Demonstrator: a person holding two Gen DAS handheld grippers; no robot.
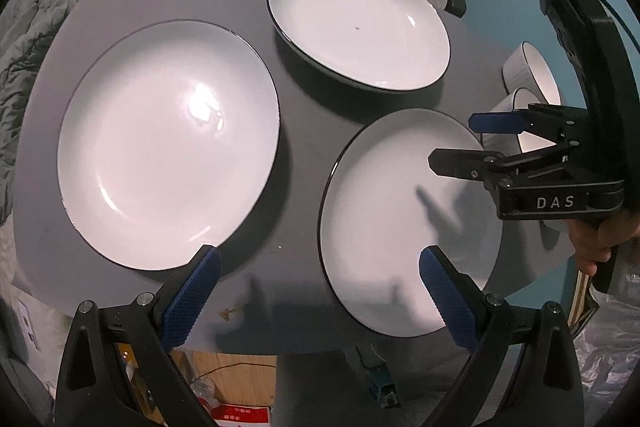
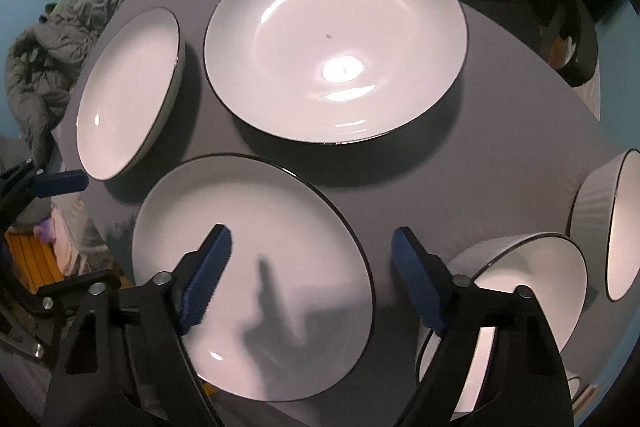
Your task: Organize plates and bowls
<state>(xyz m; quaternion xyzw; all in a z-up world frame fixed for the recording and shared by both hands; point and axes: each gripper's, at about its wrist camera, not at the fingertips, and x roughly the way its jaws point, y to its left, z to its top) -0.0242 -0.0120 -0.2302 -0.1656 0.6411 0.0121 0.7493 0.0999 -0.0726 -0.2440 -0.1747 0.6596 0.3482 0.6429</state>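
Only your right wrist view shows both bowls (image 2: 524,311) fully — just beyond the right finger. Your right gripper (image 2: 312,279) points steeply down, fingers apart astride the near plate's (image 2: 256,267) rim, pinching nothing. Your left gripper (image 1: 320,291) hangs likewise, spread between two plates.

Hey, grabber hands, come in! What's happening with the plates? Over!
Left gripper open, right gripper open, both empty. Near white dark-rimmed plate untouched below. Nothing blocking.
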